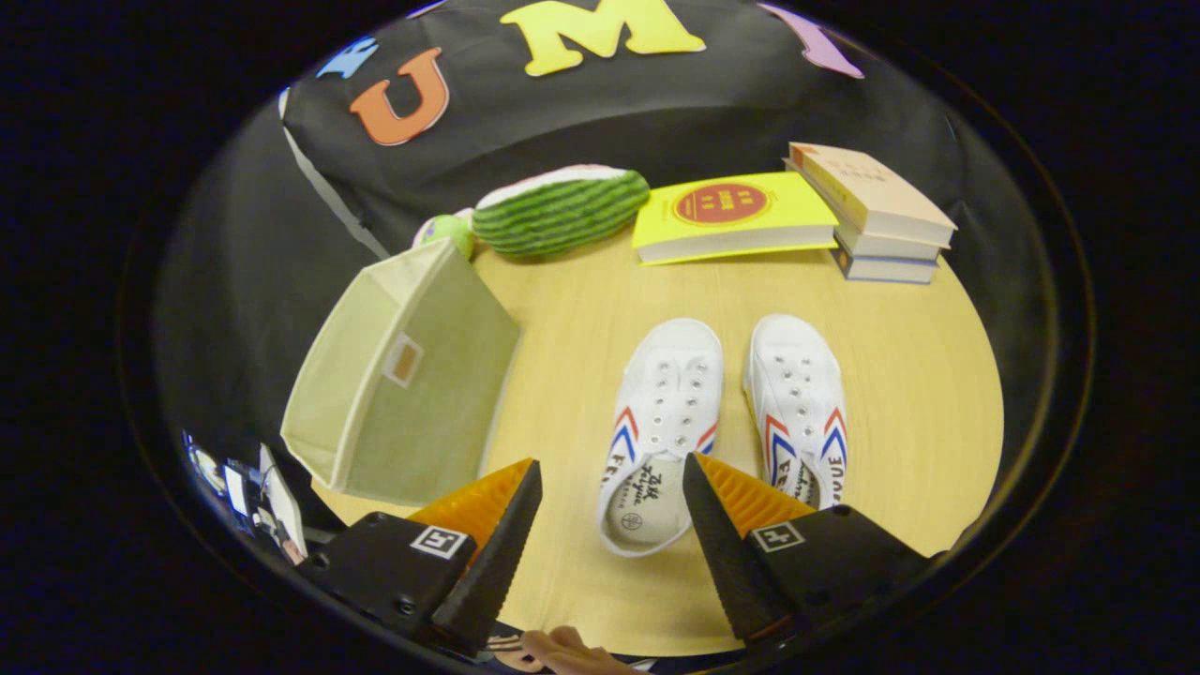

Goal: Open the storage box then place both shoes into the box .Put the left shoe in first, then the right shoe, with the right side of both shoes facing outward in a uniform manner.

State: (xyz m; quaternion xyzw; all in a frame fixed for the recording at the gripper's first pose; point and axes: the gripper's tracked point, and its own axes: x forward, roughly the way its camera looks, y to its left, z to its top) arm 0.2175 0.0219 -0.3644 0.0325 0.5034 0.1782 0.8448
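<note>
Two white canvas shoes with red and blue chevrons lie side by side on the wooden table (pixel 581 309), toes pointing away from me. The left shoe (pixel 662 422) has its heel opening between my fingertips, below them. The right shoe (pixel 800 403) lies just beyond my right finger (pixel 722 525), its heel partly hidden by it. A beige fabric storage box (pixel 403 375) stands to the left of the shoes, beyond my left finger (pixel 497 534); its lid looks closed. My gripper (pixel 611 473) hangs open above the table, holding nothing.
At the table's far side lie a striped green watermelon plush (pixel 558 211) with a small green ball (pixel 448 232), a yellow book (pixel 731 220) and a stack of books (pixel 877 211). A person's hand (pixel 562 649) shows at the near edge below my fingers.
</note>
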